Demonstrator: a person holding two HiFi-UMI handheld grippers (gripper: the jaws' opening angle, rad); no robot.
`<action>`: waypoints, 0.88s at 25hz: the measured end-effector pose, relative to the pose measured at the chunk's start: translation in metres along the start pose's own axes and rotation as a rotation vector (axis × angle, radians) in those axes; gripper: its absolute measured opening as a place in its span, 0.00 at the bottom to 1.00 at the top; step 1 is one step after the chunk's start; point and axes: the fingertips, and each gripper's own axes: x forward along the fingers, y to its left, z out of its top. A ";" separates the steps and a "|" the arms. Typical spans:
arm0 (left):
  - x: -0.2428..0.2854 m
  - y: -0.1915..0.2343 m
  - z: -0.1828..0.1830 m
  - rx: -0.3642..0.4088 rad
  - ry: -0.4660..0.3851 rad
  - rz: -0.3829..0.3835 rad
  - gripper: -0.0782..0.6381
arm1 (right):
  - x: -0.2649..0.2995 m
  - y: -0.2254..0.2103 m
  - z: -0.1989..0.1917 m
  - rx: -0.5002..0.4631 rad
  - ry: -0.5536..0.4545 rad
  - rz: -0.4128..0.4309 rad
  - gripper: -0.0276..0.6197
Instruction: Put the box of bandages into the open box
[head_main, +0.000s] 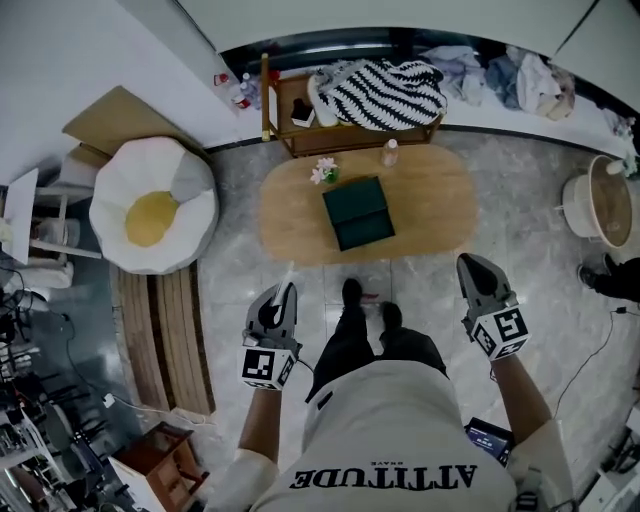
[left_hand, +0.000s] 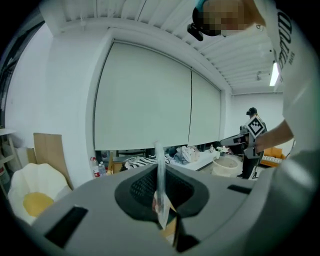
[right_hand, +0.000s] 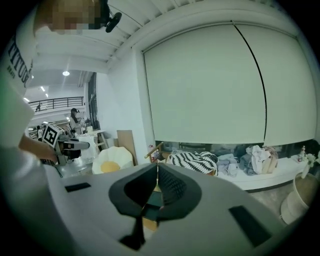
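A dark green box (head_main: 358, 212) lies on the oval wooden table (head_main: 440, 205) ahead of me; its lid seems folded back. My left gripper (head_main: 287, 288) is held low at the left, short of the table. Its jaws are shut on a thin, pale, flat packet (left_hand: 160, 155) that stands edge-on between them and pokes past the tips; I cannot tell what it is. My right gripper (head_main: 472, 265) hangs at the right, also short of the table, its jaws shut with nothing between them. In the right gripper view the green box (right_hand: 150, 200) shows through the right gripper (right_hand: 156, 167).
A small flower (head_main: 325, 172) and a pink bottle (head_main: 390, 152) stand on the table's far edge. Behind is a low shelf with a striped blanket (head_main: 380, 92). An egg-shaped cushion (head_main: 152, 215) and wooden slats (head_main: 160, 335) lie left, a white tub (head_main: 600, 205) right.
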 end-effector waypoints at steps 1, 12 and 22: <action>0.011 0.006 -0.002 0.005 0.005 -0.017 0.16 | 0.008 -0.001 0.000 -0.006 0.004 -0.005 0.08; 0.107 0.034 -0.068 0.055 0.128 -0.215 0.16 | 0.069 0.008 -0.032 -0.010 0.108 -0.059 0.08; 0.191 0.034 -0.152 0.103 0.222 -0.327 0.16 | 0.112 0.003 -0.093 0.056 0.189 -0.129 0.08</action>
